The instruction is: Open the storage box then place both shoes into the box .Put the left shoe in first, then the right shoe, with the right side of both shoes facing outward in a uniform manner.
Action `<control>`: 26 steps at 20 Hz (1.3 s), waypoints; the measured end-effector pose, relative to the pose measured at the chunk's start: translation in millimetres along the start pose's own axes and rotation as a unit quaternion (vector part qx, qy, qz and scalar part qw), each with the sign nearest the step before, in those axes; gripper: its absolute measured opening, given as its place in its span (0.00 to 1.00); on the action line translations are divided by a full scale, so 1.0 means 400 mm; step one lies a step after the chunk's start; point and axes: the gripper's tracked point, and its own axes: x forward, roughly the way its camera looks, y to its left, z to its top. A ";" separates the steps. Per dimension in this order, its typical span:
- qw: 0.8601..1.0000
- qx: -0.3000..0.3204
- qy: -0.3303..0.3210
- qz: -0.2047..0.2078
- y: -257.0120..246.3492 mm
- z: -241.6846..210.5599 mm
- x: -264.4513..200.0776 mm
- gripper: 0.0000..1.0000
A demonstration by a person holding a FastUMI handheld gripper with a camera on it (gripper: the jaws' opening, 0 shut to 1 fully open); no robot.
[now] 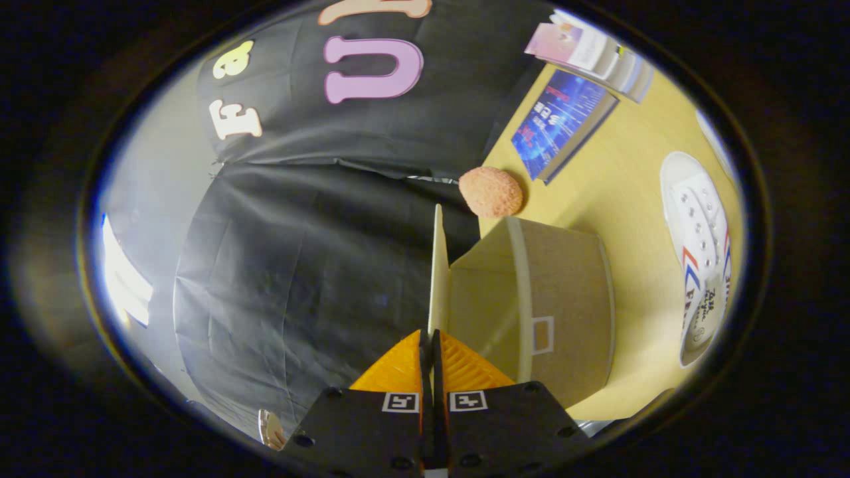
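I've got gripper (428, 342) clamped on cardboard box lid (437, 265) edge; thin flap could slip or crease if I twist

table (631, 199) | box (564, 299), shoe (697, 245), books (561, 123), ball (491, 191)

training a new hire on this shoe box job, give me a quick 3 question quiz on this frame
1. True or false: the tool is shut on the thin edge of the box flap.
2. Which lies nearest the storage box? A) the white shoe B) the round fuzzy ball C) the blue book
3. Fill in: the shoe lies on the yellow ____, not inside the box.

Key
1. True: both fingers press the flap, which stands edge-on between them.
2. B: the ball sits just beyond the box's far corner.
3. Table.
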 end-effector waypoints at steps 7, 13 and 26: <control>0.998 -0.064 -0.010 0.019 0.175 -0.044 0.087 0.05; 0.995 -0.099 0.015 0.026 0.259 -0.137 0.228 0.05; 0.991 -0.125 0.040 -0.019 0.226 -0.215 0.401 0.43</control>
